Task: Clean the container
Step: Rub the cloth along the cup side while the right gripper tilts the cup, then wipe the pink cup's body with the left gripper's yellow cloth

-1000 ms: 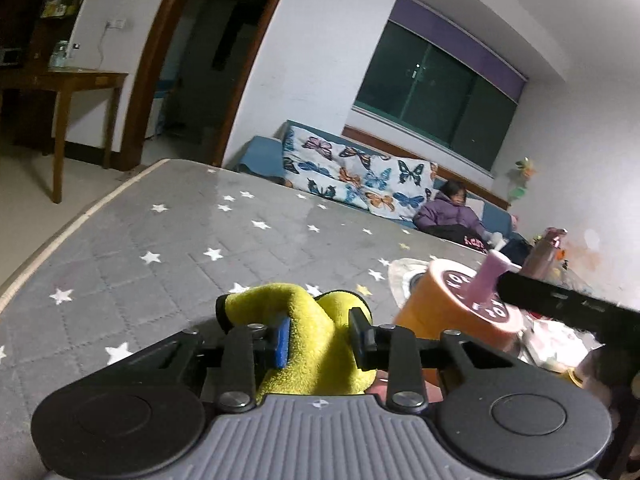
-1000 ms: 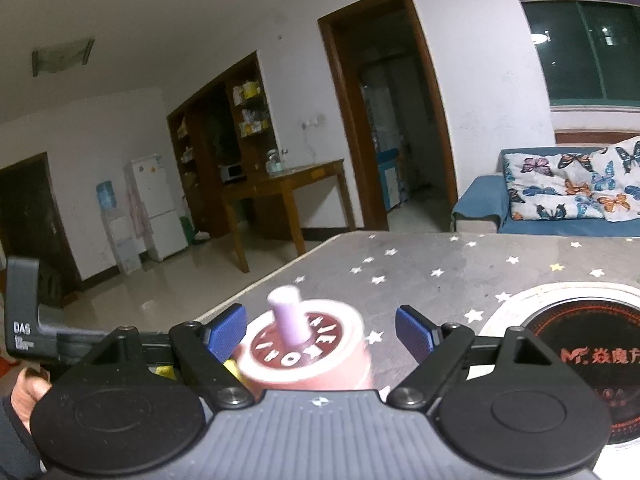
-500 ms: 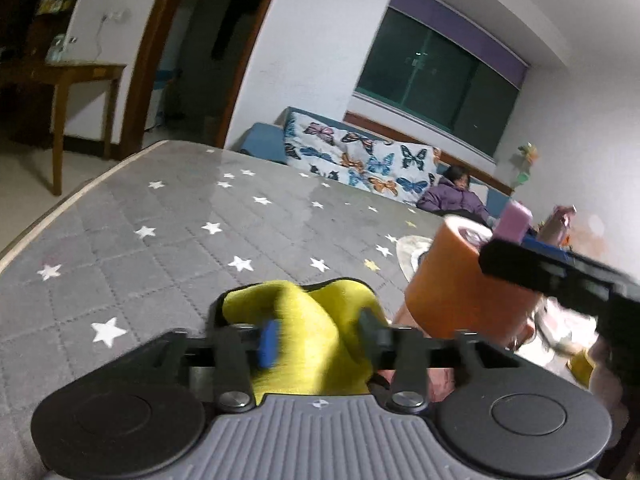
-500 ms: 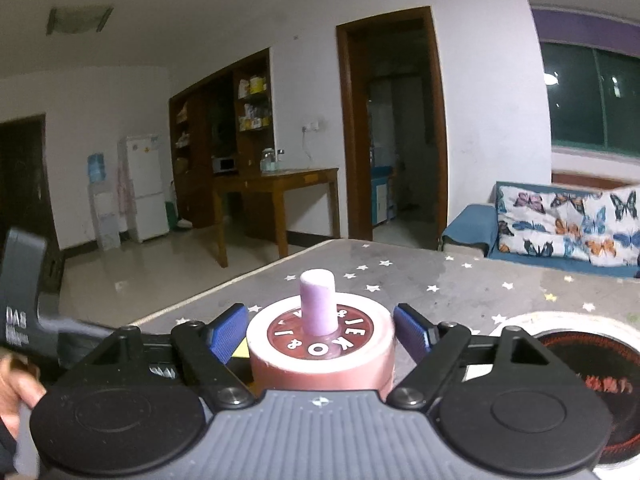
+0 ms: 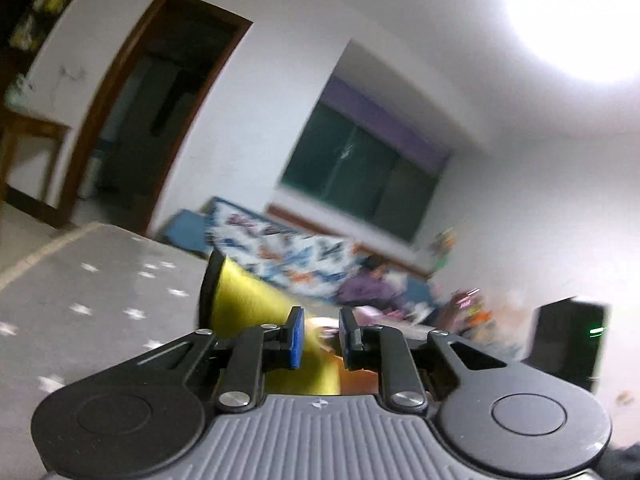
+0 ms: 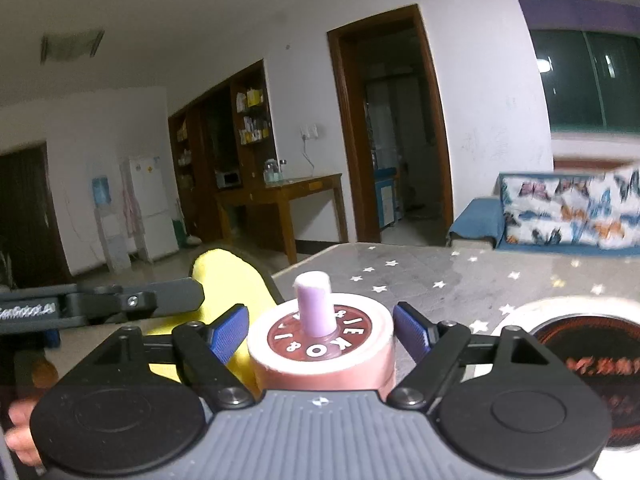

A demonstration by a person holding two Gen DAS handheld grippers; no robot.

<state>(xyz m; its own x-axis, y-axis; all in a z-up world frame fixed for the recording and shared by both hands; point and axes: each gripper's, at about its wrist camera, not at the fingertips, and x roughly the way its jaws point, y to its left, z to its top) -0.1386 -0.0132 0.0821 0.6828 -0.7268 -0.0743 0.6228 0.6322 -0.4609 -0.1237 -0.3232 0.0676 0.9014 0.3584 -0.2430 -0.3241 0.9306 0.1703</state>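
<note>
My right gripper [image 6: 321,334] is shut on a pink round container [image 6: 320,368], one blue pad on each side. Its dark red lettered lid carries a pale purple knob [image 6: 314,306]. A yellow cloth [image 5: 248,304] with a black edge is pinched in my left gripper [image 5: 321,338], which is shut on it; this view is blurred. In the right wrist view the yellow cloth [image 6: 230,280] hangs just left of the container, under a black finger [image 6: 168,298] of the left gripper. An orange patch [image 5: 360,382] shows low between the left fingers.
The grey star-patterned table [image 6: 440,280] lies below. A black round induction cooker [image 6: 580,356] on a white mat sits at the right. A person's hand [image 6: 20,428] is at the lower left. A person in purple [image 5: 372,288] sits on the far sofa.
My left gripper has swung up and tilted with the cloth, bringing it close to the container's left side. The right gripper keeps the container and has risen slightly.
</note>
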